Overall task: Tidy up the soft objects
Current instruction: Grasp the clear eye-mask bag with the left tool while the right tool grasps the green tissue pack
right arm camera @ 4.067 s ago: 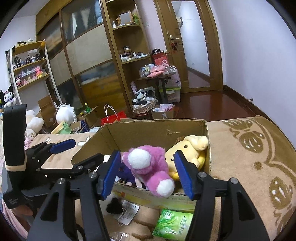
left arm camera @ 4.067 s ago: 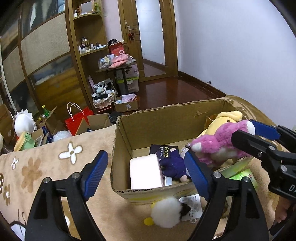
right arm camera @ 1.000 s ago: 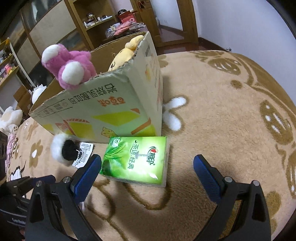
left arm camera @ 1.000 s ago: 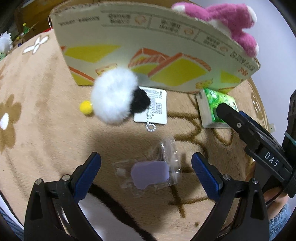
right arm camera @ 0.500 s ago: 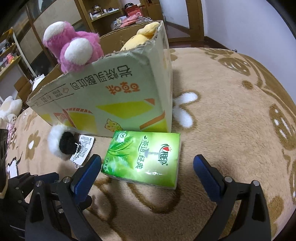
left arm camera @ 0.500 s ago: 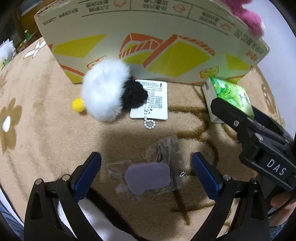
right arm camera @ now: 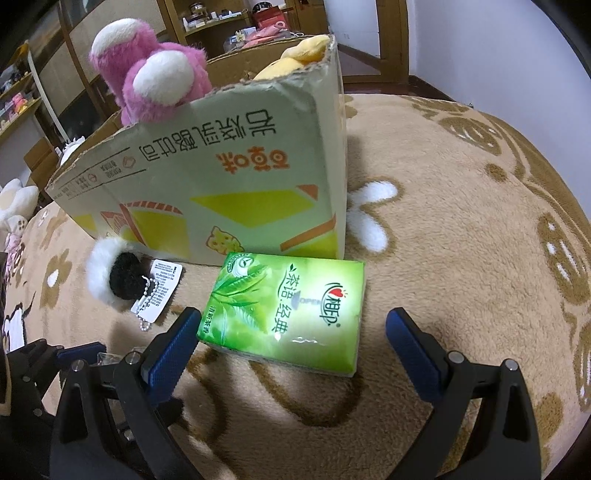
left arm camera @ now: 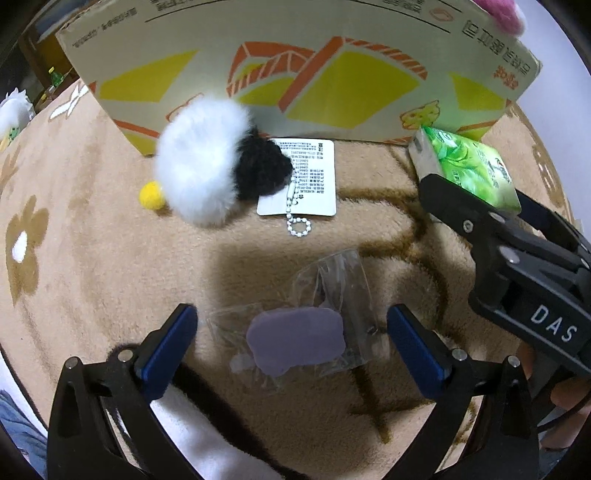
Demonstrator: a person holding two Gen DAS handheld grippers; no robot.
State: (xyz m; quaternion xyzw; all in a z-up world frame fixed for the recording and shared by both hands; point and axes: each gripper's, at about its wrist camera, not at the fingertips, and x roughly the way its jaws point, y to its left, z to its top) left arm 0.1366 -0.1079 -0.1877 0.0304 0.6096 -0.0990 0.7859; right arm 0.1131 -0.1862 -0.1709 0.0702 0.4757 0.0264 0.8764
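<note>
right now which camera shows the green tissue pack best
The right wrist view: the tissue pack lies whole and face-up between the open right gripper jaws, label readable. In the left wrist view only part of it shows at the edge, partly behind the right gripper.

1. This is a lived-in room of a home, most likely a bedroom or play room.
2. A plush tan blanket (right arm camera: pixel 461 206) with brown and white flower patterns covers the soft surface everything lies on.
3. Wooden shelving (right arm camera: pixel 207 26) along the far wall is crowded with small boxes and household oddments.
4. A wooden door frame (right arm camera: pixel 391 40) and a dark polished wooden floor stand beyond, beside a plain pale wall.
5. A reused cardboard box (right arm camera: pixel 221 177) holds toys: a pink plush (right arm camera: pixel 147 77) and a yellow plush (right arm camera: pixel 299 51).
6. More stuffed toys (right arm camera: pixel 14 206) sit at the left edge.
</note>
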